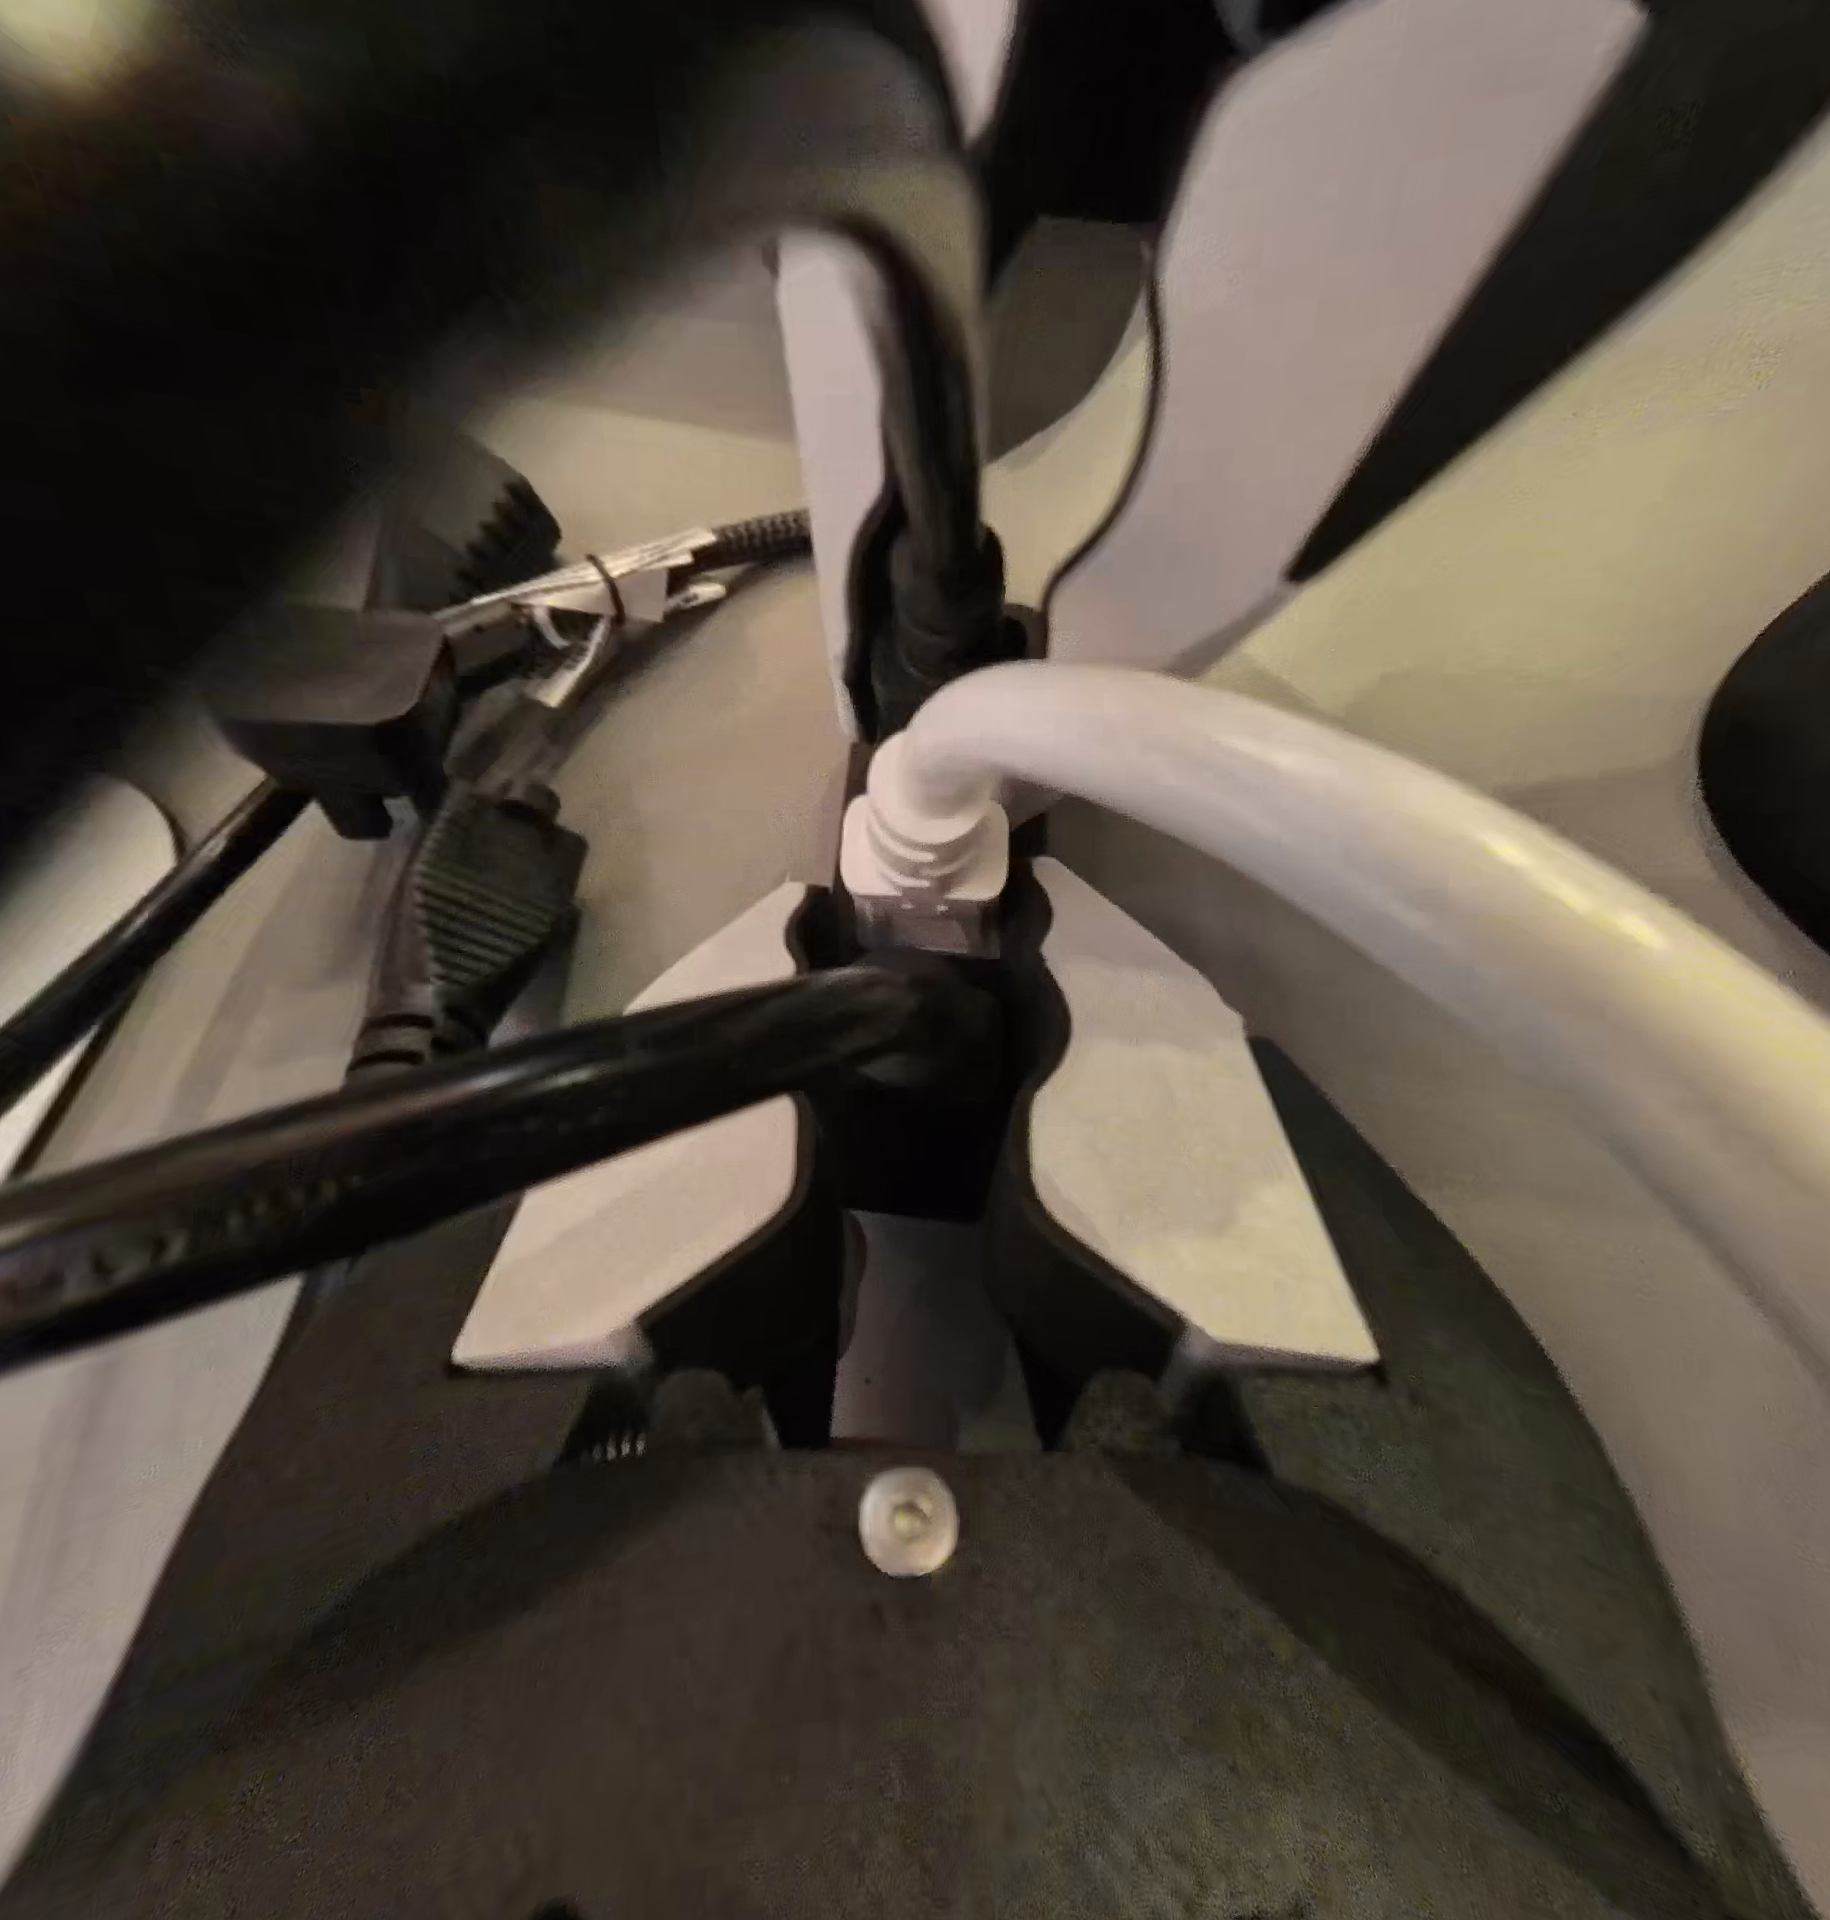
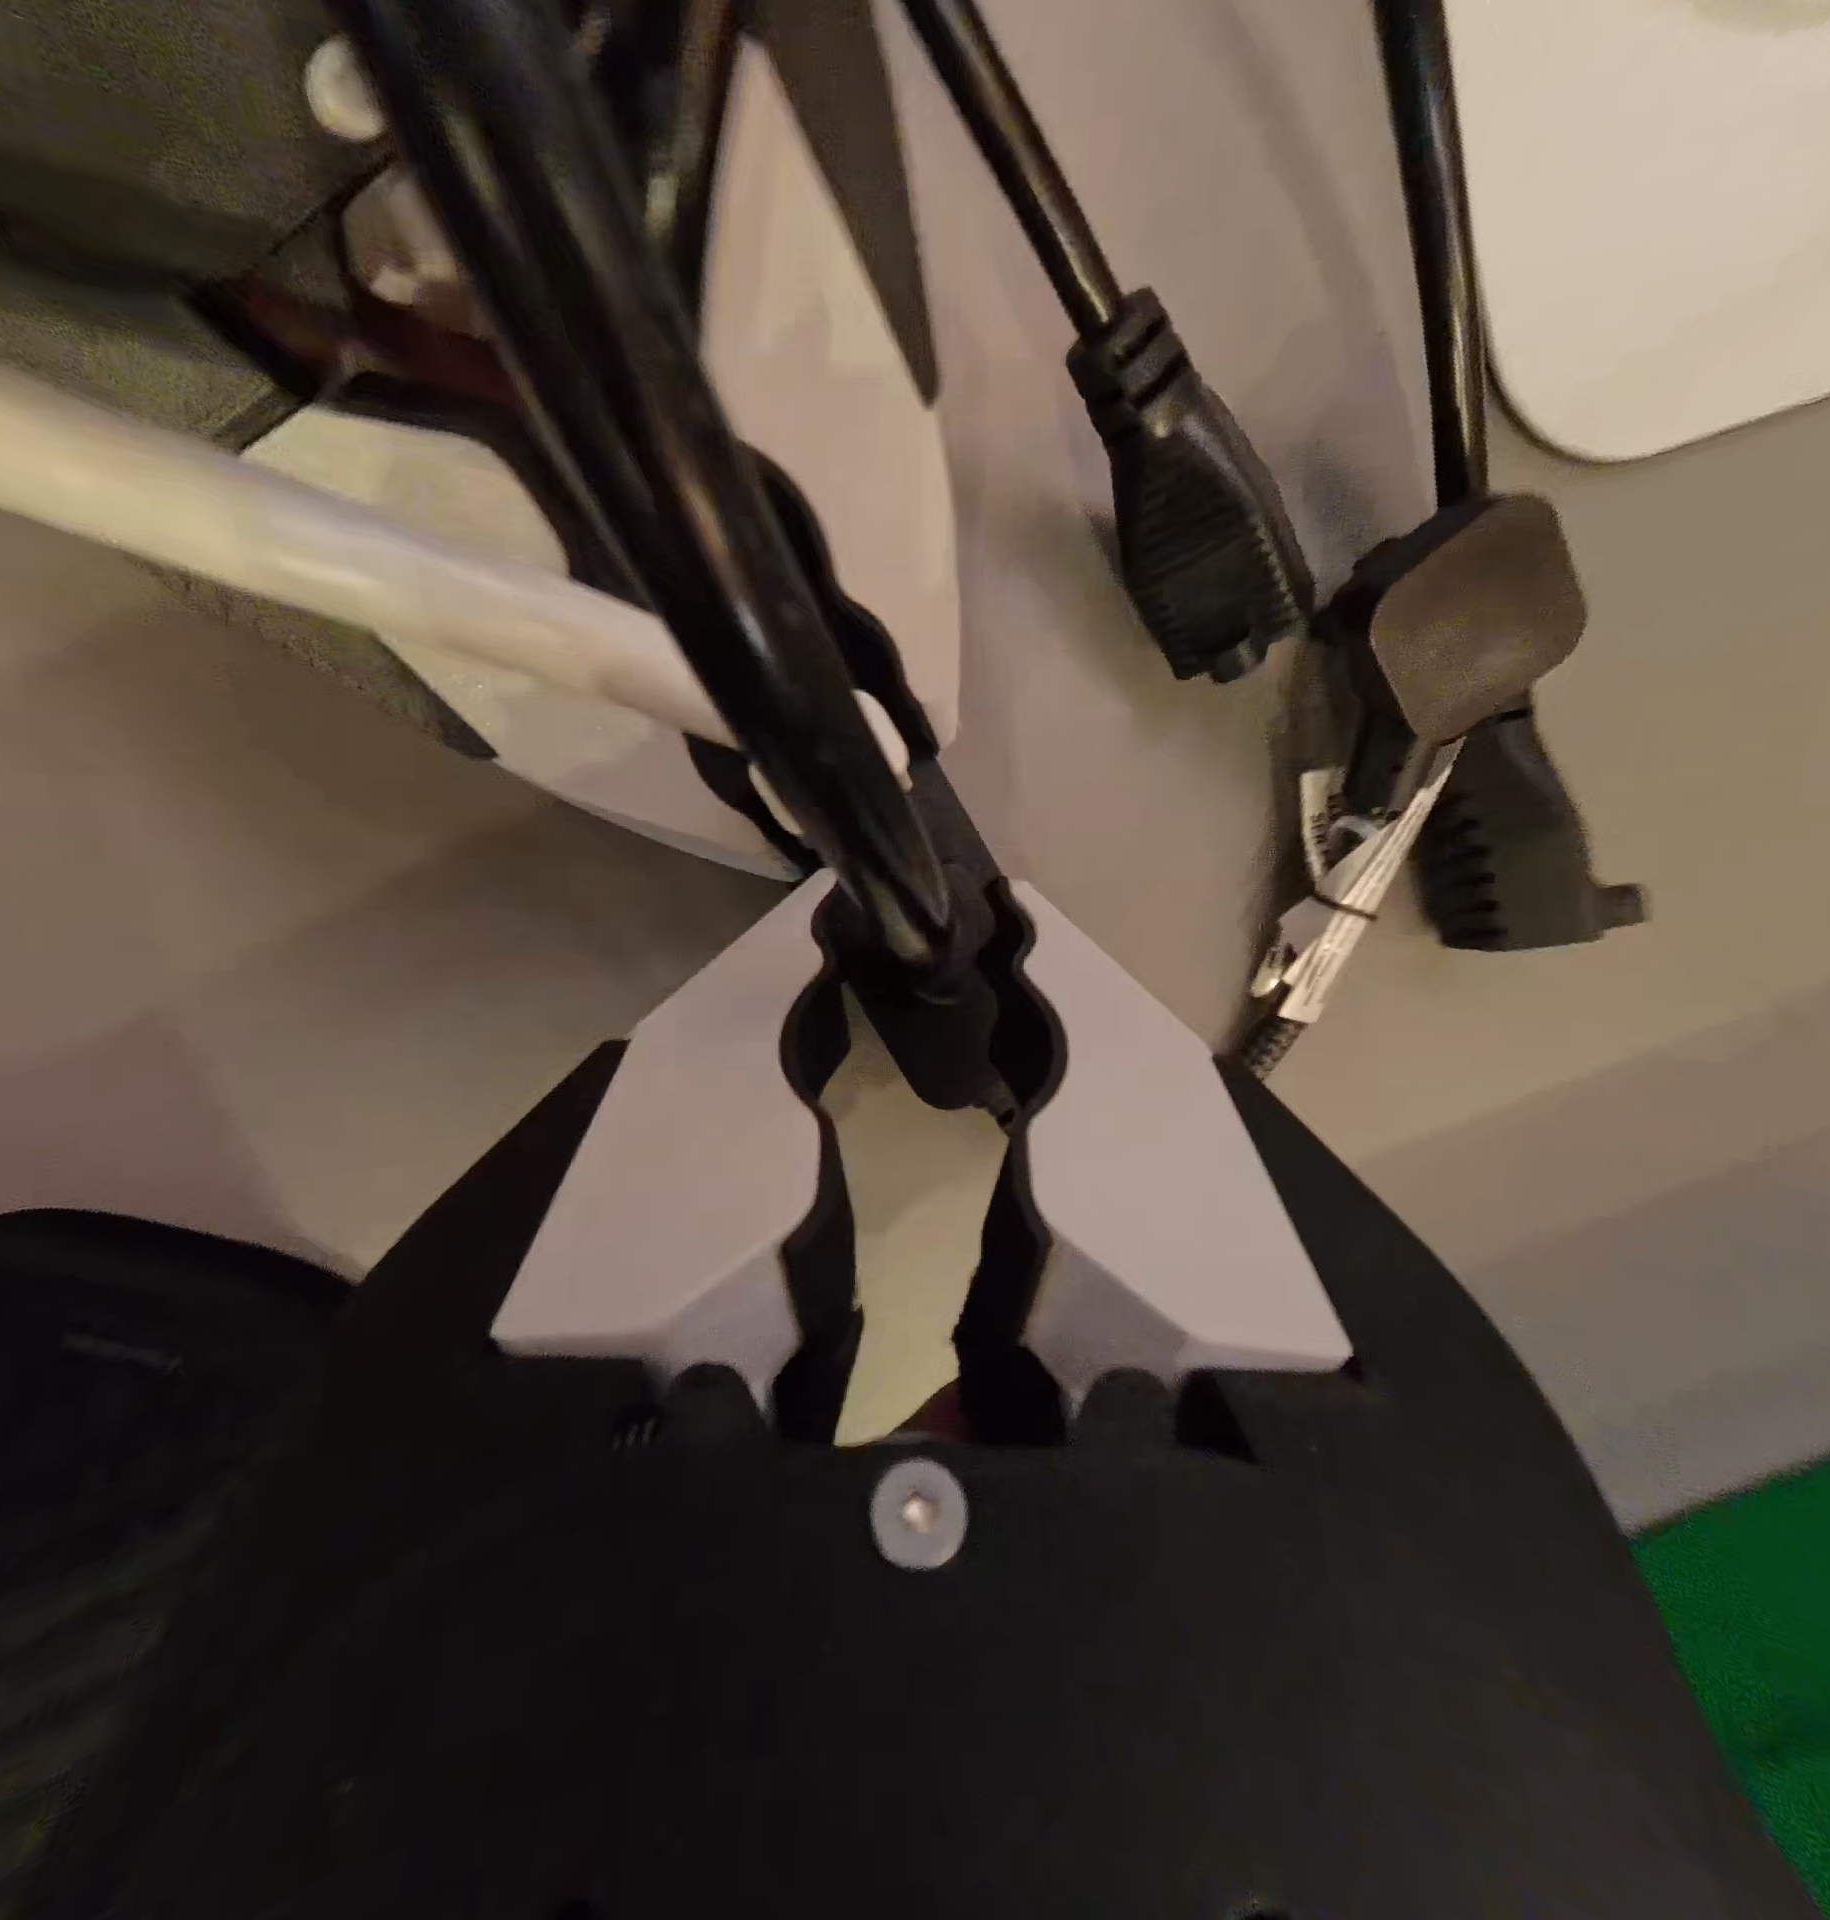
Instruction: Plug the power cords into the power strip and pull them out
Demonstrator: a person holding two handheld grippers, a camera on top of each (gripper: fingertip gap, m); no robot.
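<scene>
**Two tools meet tip to tip over the cords**

Where the white cord point(image 1: 1306, 790) ends in its ribbed white plug point(image 1: 921, 862), the left tool point(image 1: 926, 1039) has its fingers closed narrowly around the plug's lower body, the plug standing up out of the tips and the cord arching away to the right. A thick black cord point(image 1: 391, 1132) runs in from the left and ends at the same fingertips, just under the white plug; whether it is clamped too cannot be told.

Directly beyond, the right tool point(image 2: 926, 997) comes in from the opposite side, its tips almost touching those of the left. Its fingers are drawn narrow on a black plug point(image 2: 942, 1029), pinched between the scalloped black pads, with black cords point(image 2: 620, 416) rising away from it towards the top left. In the right wrist view a metal pin seems to show at the plug's near end, though blur makes this uncertain.

No power strip can be made out in either view.

Off to one side, on the pale surface point(image 2: 215, 987), lie three loose black plugs near one another: a ribbed one point(image 2: 1191, 551), a flat-faced angled one point(image 2: 1472, 613) and a third point(image 2: 1513, 862) with a white tag point(image 2: 1347, 914) tied beside it. A green patch point(image 2: 1784, 1642) shows at the lower right corner.
</scene>
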